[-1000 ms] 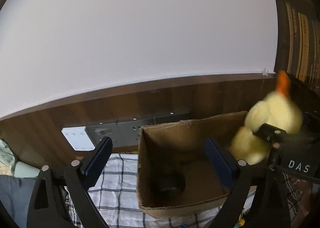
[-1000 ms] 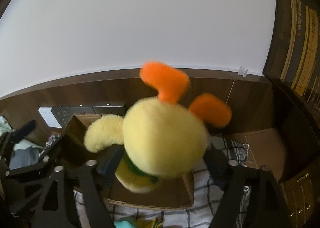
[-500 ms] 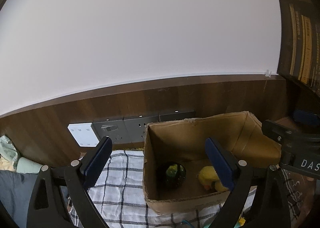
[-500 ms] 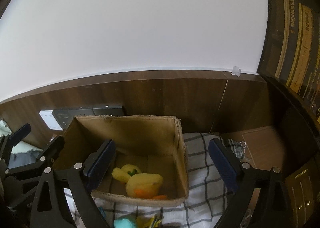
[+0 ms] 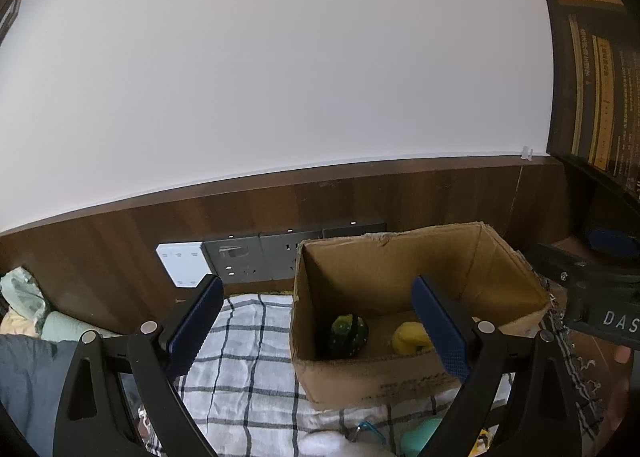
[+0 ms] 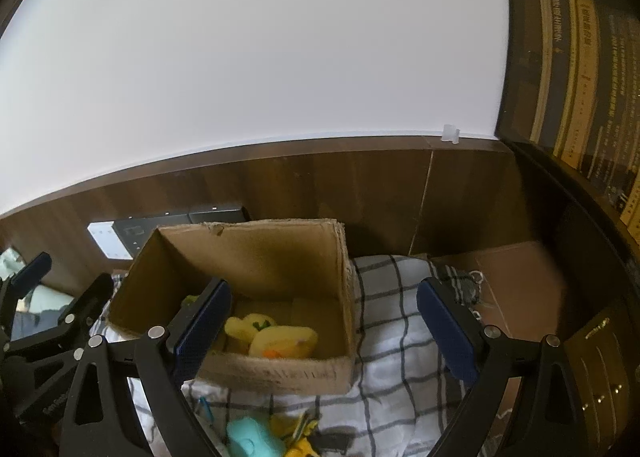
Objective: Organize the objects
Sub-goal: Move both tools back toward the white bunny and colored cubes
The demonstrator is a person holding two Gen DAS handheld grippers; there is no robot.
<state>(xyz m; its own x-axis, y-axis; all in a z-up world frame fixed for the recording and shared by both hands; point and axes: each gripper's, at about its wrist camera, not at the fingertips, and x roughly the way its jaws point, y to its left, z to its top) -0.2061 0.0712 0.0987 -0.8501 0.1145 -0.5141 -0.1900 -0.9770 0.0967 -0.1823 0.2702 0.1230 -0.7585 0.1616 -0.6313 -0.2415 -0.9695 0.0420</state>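
I'm keeping the right gripper (image 6: 324,327) spread wide, empty | left gripper (image 5: 316,323) also gaping, empty | yellow plush duck (image 6: 280,341) is lying inside the cardboard box (image 6: 280,371), beside the green ball (image 5: 349,335).

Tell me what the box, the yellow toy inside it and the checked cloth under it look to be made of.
Box: brown corrugated cardboard, matte, with ragged, layered cut edges. Yellow toy: seemingly plush fabric, soft and fuzzy, with orange parts. Checked cloth: woven textile, probably cotton, white with dark grid lines, rumpled and fringed at one edge.
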